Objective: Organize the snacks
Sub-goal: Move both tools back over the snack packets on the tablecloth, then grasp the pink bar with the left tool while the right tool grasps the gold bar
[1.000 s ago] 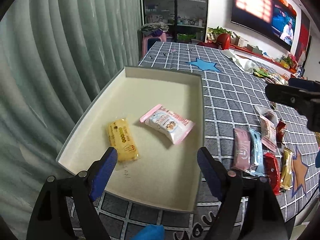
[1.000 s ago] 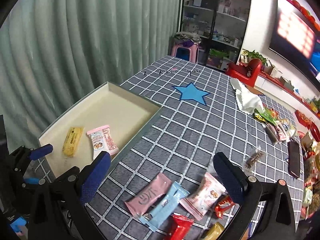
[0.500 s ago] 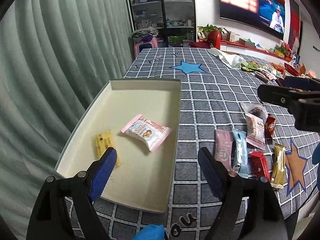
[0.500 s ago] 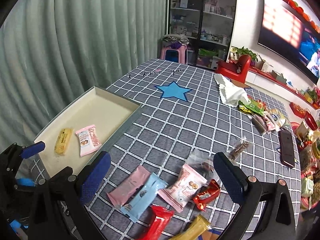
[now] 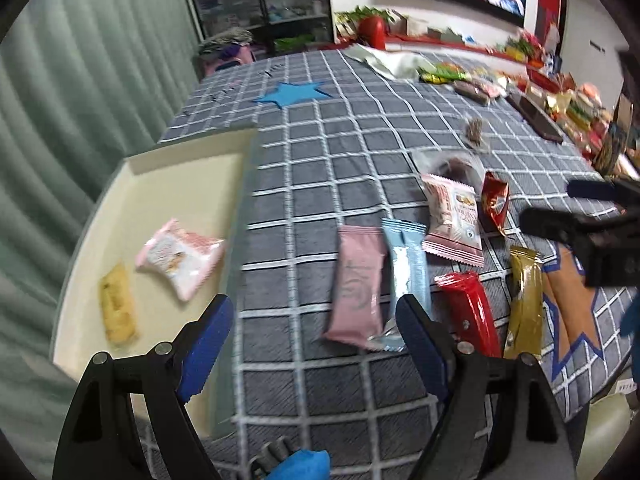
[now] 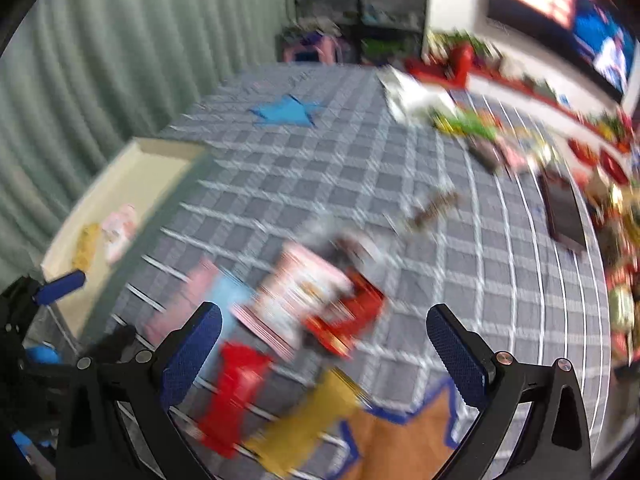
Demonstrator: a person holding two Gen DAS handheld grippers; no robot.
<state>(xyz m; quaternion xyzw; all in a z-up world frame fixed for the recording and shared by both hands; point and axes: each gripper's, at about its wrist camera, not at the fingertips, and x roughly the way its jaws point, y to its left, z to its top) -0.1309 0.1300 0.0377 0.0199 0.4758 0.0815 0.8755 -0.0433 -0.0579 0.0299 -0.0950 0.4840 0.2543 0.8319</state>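
A cream tray [image 5: 176, 184] at the table's left holds a yellow bar [image 5: 116, 308] and a pink-white packet [image 5: 178, 254]. To its right lie a pink bar [image 5: 358, 284], a light-blue bar [image 5: 408, 260], a pink-white packet [image 5: 454, 220], a red bar [image 5: 470, 312], a gold bar [image 5: 526, 296] and a small red packet [image 5: 495, 202]. My left gripper [image 5: 316, 344] is open and empty, just before the pink bar. My right gripper [image 6: 324, 356] is open and empty above the blurred snacks [image 6: 304, 296]; it also shows in the left wrist view [image 5: 592, 232].
The grey checked tablecloth [image 5: 352, 148] has a blue star [image 5: 292, 94]. A dark phone [image 5: 536, 114], a white cloth [image 5: 384, 60] and more snacks [image 5: 476, 80] lie at the far right. A green curtain [image 5: 80, 80] hangs on the left.
Both grippers have swung right, from the tray toward the row of loose snacks, and come closer to the table. Both stay open and empty.
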